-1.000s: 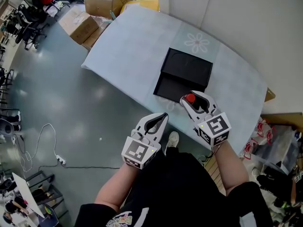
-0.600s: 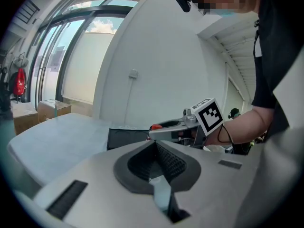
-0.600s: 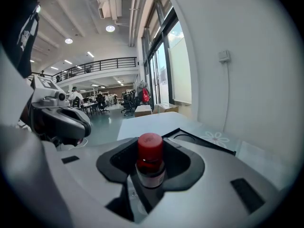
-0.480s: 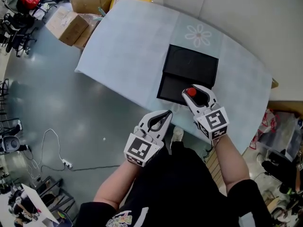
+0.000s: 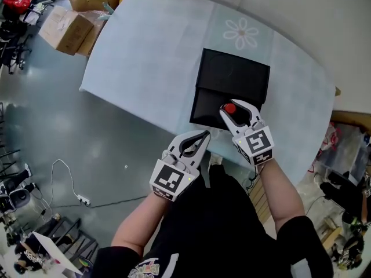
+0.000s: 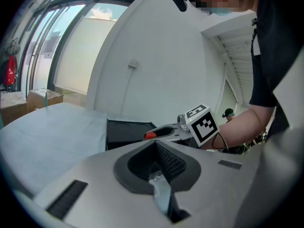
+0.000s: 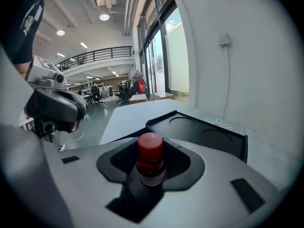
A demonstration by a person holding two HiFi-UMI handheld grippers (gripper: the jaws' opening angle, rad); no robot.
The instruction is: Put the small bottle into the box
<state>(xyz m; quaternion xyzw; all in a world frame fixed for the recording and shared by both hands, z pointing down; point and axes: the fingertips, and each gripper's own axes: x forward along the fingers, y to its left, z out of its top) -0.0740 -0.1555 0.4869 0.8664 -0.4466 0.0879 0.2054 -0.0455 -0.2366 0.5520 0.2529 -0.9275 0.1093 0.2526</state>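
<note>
A small dark bottle with a red cap [image 7: 150,159] stands upright between the jaws of my right gripper [image 5: 231,111], which is shut on it. In the head view its red cap [image 5: 229,108] hangs over the near part of the open black box [image 5: 232,88]. The box [image 7: 209,139] lies on the pale blue table and shows two round recesses in its far half. My left gripper [image 5: 196,143] is held off the table's near edge, left of the right one, shut with nothing in it. From the left gripper view I see the red cap [image 6: 150,135] and the box [image 6: 126,132] ahead.
The table [image 5: 156,57] has a flower print [image 5: 241,33] behind the box. Cardboard boxes [image 5: 69,22] stand on the floor at the table's far left corner. A cable [image 5: 58,178] lies on the grey floor to the left. A white wall runs behind the table.
My right gripper has carried the bottle forward from the table's near edge to over the box's near part. The left gripper has kept its place beside it.
</note>
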